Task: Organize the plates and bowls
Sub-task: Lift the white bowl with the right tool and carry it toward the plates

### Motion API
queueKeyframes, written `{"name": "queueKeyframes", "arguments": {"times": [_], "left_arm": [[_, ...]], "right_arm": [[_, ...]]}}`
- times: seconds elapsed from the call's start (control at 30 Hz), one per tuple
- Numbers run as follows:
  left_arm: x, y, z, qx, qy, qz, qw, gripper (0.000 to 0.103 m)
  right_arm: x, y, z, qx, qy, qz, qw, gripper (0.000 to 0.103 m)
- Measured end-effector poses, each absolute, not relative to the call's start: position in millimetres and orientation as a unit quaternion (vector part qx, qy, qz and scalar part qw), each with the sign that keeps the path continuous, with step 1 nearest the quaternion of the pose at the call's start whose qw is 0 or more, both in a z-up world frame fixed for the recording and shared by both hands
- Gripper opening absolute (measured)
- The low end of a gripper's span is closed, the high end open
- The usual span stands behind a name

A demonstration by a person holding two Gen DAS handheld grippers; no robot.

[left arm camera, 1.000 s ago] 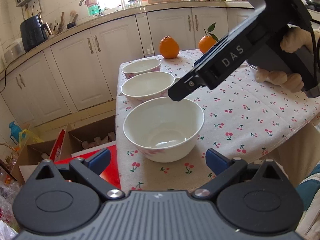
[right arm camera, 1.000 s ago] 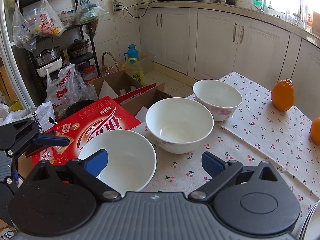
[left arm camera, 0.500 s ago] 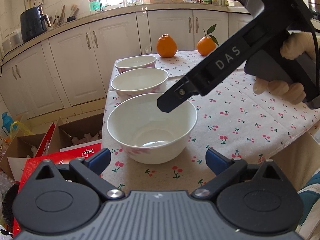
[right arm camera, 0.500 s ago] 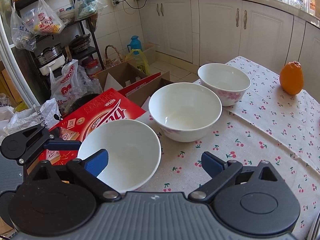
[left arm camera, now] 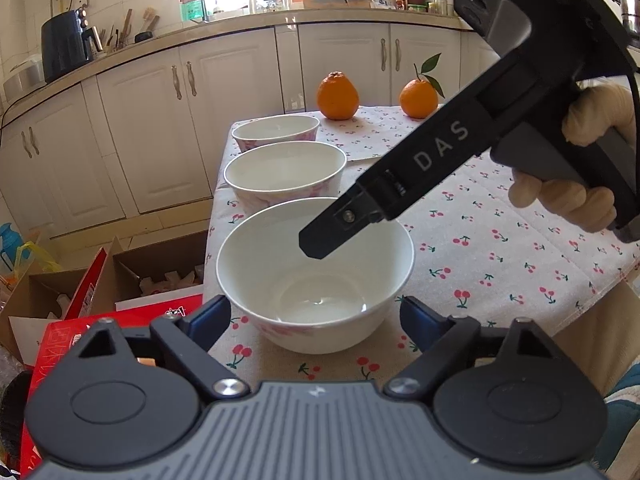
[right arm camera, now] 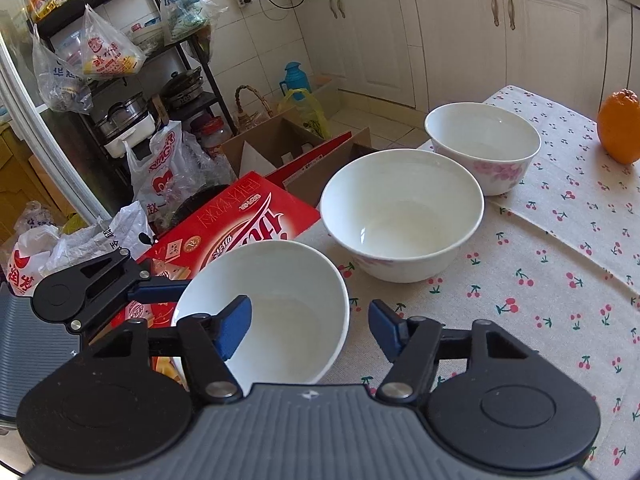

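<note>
Three white bowls with pink flowers stand in a row along the table's left edge. The near bowl (left arm camera: 316, 272) (right arm camera: 264, 312) sits between the open fingers of my left gripper (left arm camera: 314, 318), which is level with its wall. My right gripper (right arm camera: 310, 326) is open and straddles the same bowl's rim, one finger inside it, one outside; it also shows in the left wrist view (left arm camera: 320, 242), over the bowl. The middle bowl (left arm camera: 285, 176) (right arm camera: 402, 214) and the far bowl (left arm camera: 276, 132) (right arm camera: 482, 146) stand apart behind it.
Two oranges (left arm camera: 337, 96) (left arm camera: 419, 98) sit at the far end of the cherry-print tablecloth (left arm camera: 500, 248). Beside the table's left edge, on the floor, are a red box (right arm camera: 236, 224), open cardboard boxes (left arm camera: 160, 264) and plastic bags (right arm camera: 160, 168).
Both grippers have closed in on the near bowl: the left one now brackets its sides, the right one has dropped over its rim with one finger inside. The right gripper's fingers have narrowed.
</note>
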State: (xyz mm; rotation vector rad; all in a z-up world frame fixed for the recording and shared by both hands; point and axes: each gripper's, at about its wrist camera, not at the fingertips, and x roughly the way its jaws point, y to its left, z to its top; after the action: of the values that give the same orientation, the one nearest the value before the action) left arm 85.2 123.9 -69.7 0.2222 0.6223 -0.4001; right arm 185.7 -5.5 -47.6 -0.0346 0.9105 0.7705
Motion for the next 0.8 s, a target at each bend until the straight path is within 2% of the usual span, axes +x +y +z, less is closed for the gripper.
{"name": "queueKeyframes", "arguments": {"times": [0.07,0.13,0.8], "left_arm": [[86,124,-70,0.106,0.304,-0.195,0.926,0.089],[87,125,-70,0.106,0.305,-0.195,0.926,0.087],[87,112,-60,0.112,0.306,-0.209,0.922,0.086]], "right_arm": [[186,-4,-48,-0.018,0.432,0.368,0.823,0.059],[185,-3,-49,-0.018,0.433,0.37,0.822,0.057],[183,-20,-40,-0.001,0.435,0.368,0.822,0.058]]}}
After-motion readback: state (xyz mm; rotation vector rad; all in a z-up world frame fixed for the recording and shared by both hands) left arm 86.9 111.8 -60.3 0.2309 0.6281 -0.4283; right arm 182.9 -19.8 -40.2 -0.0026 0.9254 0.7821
